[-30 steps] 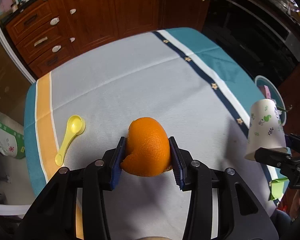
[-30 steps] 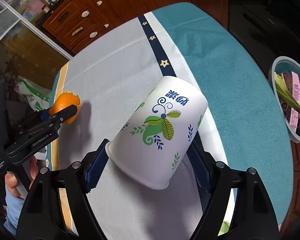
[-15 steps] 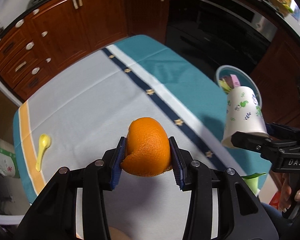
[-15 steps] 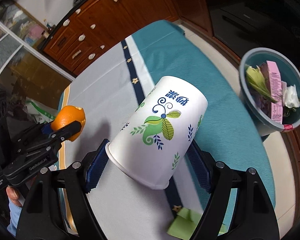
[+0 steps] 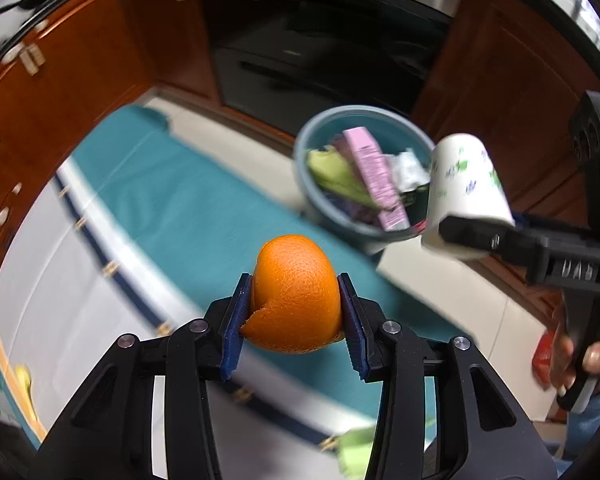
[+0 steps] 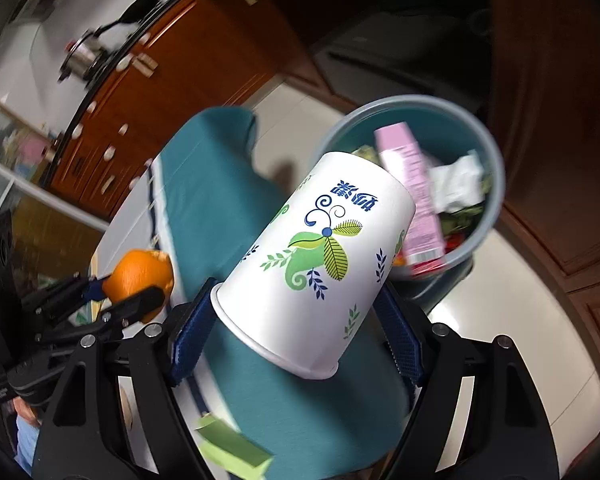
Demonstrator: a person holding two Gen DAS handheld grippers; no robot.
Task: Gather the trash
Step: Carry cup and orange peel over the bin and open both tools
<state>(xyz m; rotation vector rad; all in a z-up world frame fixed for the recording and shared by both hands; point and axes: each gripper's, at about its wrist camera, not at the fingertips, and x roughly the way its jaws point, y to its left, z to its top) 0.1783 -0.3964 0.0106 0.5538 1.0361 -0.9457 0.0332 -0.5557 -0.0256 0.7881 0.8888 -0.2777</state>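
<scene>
The left gripper (image 5: pixel 294 316) is clamped on an orange peel (image 5: pixel 295 312), a hollow domed piece with a torn edge at its lower left, pressed between the two blue pads (image 5: pixel 233 322). It hangs in the air above the teal part of the tablecloth (image 5: pixel 188 208), near the table's edge. The right gripper (image 6: pixel 296 326) is closed on a white paper cup (image 6: pixel 316 264) printed with green leaves and blue writing; the cup is tilted, its open rim toward the camera and its base pointing away, toward the bin (image 6: pixel 488 216). From the left wrist view the same cup (image 5: pixel 466 196) sits just right of the bin (image 5: pixel 312 196), overlapping its rim, held by the black fingers of the right gripper (image 5: pixel 480 236), with a hand (image 5: pixel 588 360) on its handle. The round grey-blue bin stands on the pale floor beside the table and holds a pink carton (image 5: pixel 374 178), green scraps and crumpled white paper. A green slip of paper (image 6: pixel 234 450) lies at the near edge of the table. Brown wooden cabinets (image 5: pixel 72 80) and a dark oven (image 5: pixel 320 40) fill the background, blurred.
</scene>
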